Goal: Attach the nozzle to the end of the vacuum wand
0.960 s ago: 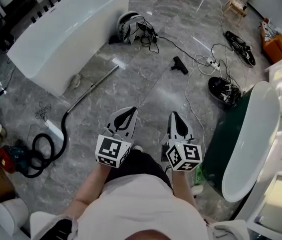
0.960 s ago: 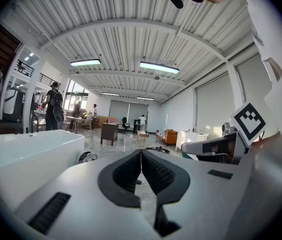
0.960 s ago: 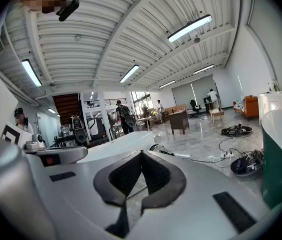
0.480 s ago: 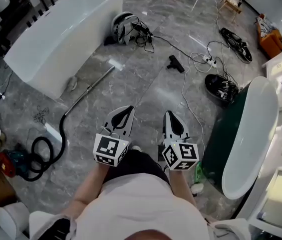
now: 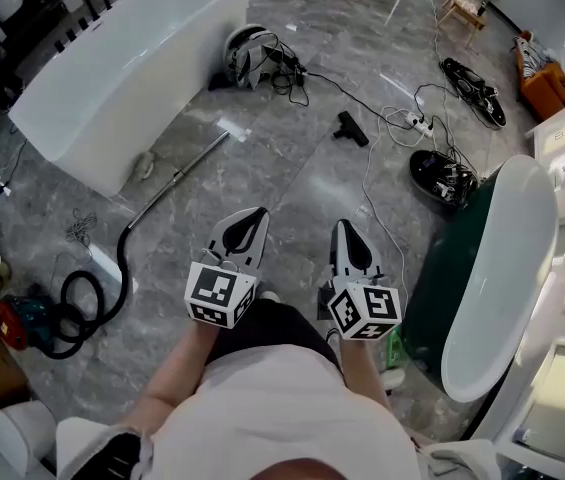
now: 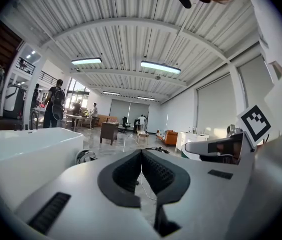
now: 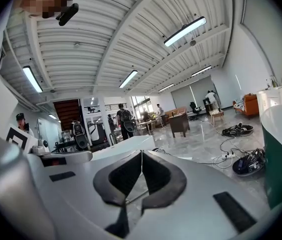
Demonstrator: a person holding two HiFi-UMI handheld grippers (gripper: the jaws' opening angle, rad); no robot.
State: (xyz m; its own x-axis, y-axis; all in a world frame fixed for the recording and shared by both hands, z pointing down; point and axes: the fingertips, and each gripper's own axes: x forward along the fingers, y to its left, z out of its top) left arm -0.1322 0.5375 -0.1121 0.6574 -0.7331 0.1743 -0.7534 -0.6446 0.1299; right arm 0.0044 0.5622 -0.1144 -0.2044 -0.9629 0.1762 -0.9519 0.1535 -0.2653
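Nearest: left gripper (image 5: 259, 212) and right gripper (image 5: 345, 225) side by side, jaws pressed fully together on each, nothing between them. Farther out on the floor (image 5: 292, 183), ahead and to the left of the left gripper: vacuum wand (image 5: 182, 175), long axis slanting up and to the right, bare end toward the nozzle (image 5: 352, 128). Farther still, ahead of the right gripper and well apart from that bare end: the black nozzle itself. Probably calls for right to nozzle, left to wand.
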